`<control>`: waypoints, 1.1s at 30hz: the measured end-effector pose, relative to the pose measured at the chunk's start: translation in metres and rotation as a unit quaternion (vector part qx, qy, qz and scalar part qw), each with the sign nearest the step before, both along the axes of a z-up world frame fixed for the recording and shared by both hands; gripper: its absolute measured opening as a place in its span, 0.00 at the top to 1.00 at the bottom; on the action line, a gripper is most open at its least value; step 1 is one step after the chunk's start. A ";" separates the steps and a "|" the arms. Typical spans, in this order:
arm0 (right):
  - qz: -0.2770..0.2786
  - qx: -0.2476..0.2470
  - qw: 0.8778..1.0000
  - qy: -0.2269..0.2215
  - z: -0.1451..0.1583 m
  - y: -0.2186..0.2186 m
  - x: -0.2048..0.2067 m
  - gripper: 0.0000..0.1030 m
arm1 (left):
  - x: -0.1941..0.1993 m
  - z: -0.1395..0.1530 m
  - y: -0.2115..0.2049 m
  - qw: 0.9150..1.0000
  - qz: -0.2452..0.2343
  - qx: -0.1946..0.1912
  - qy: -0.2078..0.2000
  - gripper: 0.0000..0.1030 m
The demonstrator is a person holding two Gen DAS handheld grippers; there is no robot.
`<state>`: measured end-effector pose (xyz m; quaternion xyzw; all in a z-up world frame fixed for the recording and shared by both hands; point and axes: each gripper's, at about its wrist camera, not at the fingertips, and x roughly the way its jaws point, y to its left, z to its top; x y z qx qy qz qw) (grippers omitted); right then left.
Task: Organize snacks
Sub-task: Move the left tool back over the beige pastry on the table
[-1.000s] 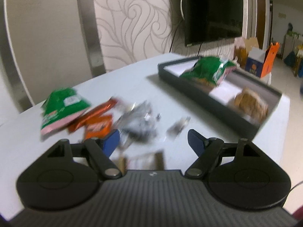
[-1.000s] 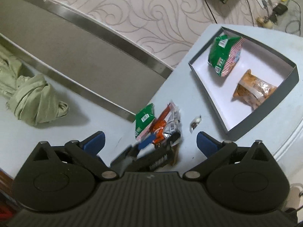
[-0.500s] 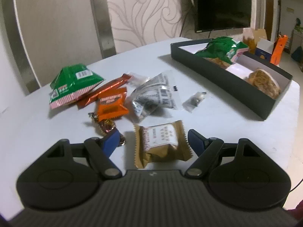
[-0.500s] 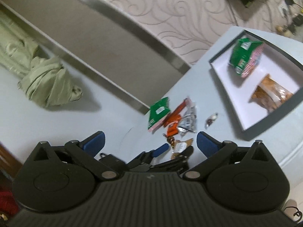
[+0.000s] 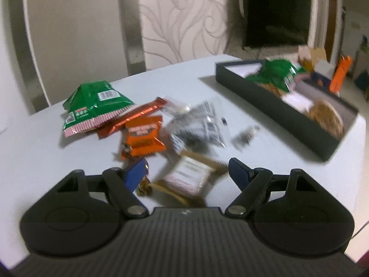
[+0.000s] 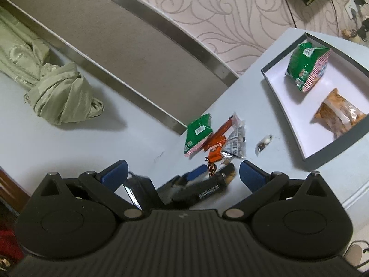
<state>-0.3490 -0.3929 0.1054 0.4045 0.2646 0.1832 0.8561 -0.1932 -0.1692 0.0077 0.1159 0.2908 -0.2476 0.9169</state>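
My left gripper [image 5: 188, 173] hangs low over the white table, open, with a brown-edged snack packet [image 5: 189, 177] lying between its blue fingers, touching neither pad. Beyond it lie a green bag [image 5: 94, 103], an orange packet [image 5: 144, 136], a red-brown bar [image 5: 136, 117], a clear printed packet [image 5: 200, 127] and a small wrapped candy [image 5: 246, 136]. The dark box [image 5: 276, 113] at right holds a green bag [image 5: 276, 76] and a bag of cookies [image 5: 325, 117]. My right gripper [image 6: 182, 173] is open and empty, high above the left gripper [image 6: 212, 173].
The box [image 6: 336, 146] sits near the table's right edge. A crumpled green cloth [image 6: 62, 97] lies on a pale surface at left. A metal-trimmed wall runs behind the table. A cardboard carton [image 5: 322, 67] and an orange item [image 5: 341, 73] stand beyond the box.
The left wrist view tipped down toward the pile, bringing the brown packet between its fingers. The right wrist view rolled a little. Both grippers kept the same opening.
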 end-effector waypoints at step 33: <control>0.112 -0.423 0.899 -0.007 -0.040 0.075 0.129 0.00 | 0.004 -0.009 0.001 0.999 0.035 0.031 0.019 0.22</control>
